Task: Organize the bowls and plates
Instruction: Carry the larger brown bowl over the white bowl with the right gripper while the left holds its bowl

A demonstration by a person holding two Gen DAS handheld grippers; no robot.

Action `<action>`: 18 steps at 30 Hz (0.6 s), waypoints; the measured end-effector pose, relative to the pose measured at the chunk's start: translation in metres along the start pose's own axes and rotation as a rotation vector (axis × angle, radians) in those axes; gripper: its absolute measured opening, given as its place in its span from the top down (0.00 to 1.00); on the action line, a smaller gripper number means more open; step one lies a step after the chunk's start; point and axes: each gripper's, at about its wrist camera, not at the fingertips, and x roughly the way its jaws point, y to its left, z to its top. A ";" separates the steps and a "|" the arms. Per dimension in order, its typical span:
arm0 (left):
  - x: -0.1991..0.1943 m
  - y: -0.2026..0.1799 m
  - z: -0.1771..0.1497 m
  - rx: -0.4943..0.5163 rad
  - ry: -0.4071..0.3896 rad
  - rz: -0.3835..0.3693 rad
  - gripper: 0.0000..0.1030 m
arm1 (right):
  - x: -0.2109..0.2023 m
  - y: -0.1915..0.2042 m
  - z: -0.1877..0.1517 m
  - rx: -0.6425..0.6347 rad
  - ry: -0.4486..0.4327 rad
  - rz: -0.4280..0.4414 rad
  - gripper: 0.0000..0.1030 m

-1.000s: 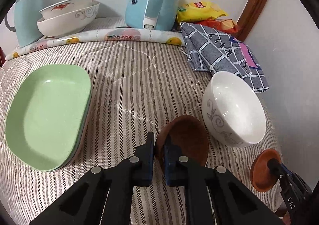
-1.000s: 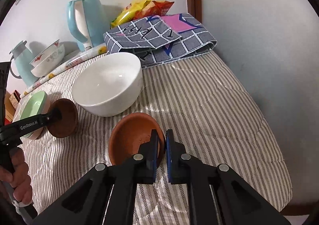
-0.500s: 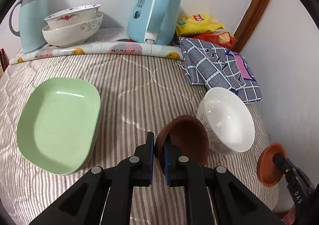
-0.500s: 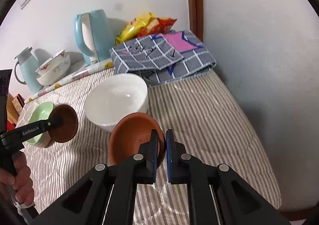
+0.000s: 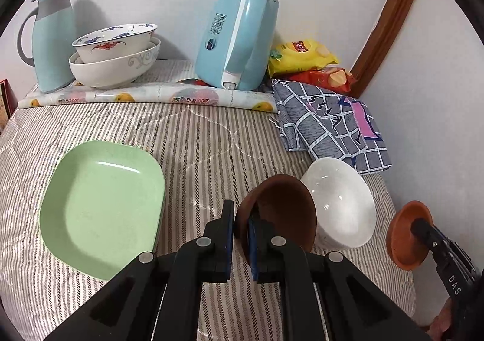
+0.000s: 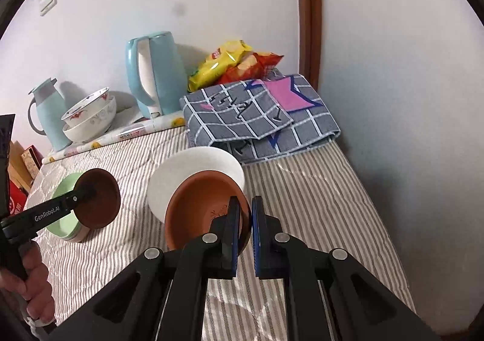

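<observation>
My left gripper point(image 5: 241, 220) is shut on the rim of a dark brown saucer point(image 5: 281, 214), held tilted above the striped cloth. In the right wrist view that dark saucer point(image 6: 98, 199) hangs in front of the green plates point(image 6: 65, 189). My right gripper point(image 6: 245, 214) is shut on the rim of an orange-brown saucer point(image 6: 202, 208), lifted in front of the white bowl point(image 6: 196, 165). The left wrist view shows this orange saucer point(image 5: 405, 235) at far right, the white bowl point(image 5: 341, 205) beside the dark saucer, and stacked green plates point(image 5: 99, 205) at left.
Two nested patterned bowls point(image 5: 115, 60) stand at the back left next to a pale blue jug point(image 5: 53, 38). A blue kettle point(image 5: 239, 38), snack bags point(image 5: 302, 60) and a folded checked cloth point(image 5: 329, 123) line the back. A rolled oilcloth point(image 5: 145, 97) lies across. A hand point(image 6: 33, 289) holds the left gripper's handle.
Both grippers have risen with their saucers still held; the table, plates and white bowl look smaller and lower in both views.
</observation>
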 end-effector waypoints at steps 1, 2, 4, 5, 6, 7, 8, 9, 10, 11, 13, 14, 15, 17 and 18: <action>0.000 0.001 0.001 -0.002 0.000 0.001 0.91 | 0.000 0.002 0.002 -0.003 -0.002 0.001 0.92; 0.000 0.002 0.002 -0.003 -0.002 0.001 0.91 | 0.001 0.004 0.004 -0.005 -0.005 0.004 0.92; 0.000 0.004 0.005 -0.005 -0.004 0.004 0.91 | 0.003 0.009 0.008 -0.010 -0.007 0.009 0.93; 0.001 0.006 0.006 -0.007 -0.005 0.005 0.92 | 0.004 0.010 0.009 -0.011 -0.008 0.011 0.93; 0.000 0.007 0.008 -0.009 -0.006 0.006 0.91 | 0.007 0.012 0.011 -0.015 -0.007 0.011 0.93; 0.000 0.008 0.009 -0.011 -0.010 0.007 0.91 | 0.009 0.014 0.012 -0.016 -0.005 0.012 0.93; 0.000 0.009 0.010 -0.013 -0.011 0.009 0.91 | 0.010 0.015 0.013 -0.017 -0.003 0.013 0.93; 0.000 0.010 0.012 -0.016 -0.012 0.011 0.91 | 0.013 0.017 0.014 -0.018 -0.001 0.016 0.93; 0.001 0.012 0.013 -0.020 -0.013 0.011 0.92 | 0.016 0.018 0.015 -0.017 0.002 0.019 0.93; 0.002 0.013 0.014 -0.024 -0.013 0.011 0.92 | 0.017 0.019 0.015 -0.017 0.005 0.021 0.93; 0.003 0.015 0.016 -0.029 -0.012 0.011 0.92 | 0.023 0.021 0.015 -0.017 0.013 0.025 0.92; 0.004 0.017 0.018 -0.032 -0.012 0.011 0.92 | 0.026 0.022 0.015 -0.017 0.018 0.028 0.92; 0.005 0.018 0.019 -0.033 -0.013 0.012 0.91 | 0.029 0.023 0.016 -0.015 0.022 0.032 0.92; 0.007 0.019 0.022 -0.037 -0.014 0.014 0.91 | 0.034 0.025 0.018 -0.016 0.027 0.035 0.92; 0.008 0.019 0.023 -0.039 -0.015 0.014 0.91 | 0.036 0.026 0.018 -0.017 0.029 0.035 0.92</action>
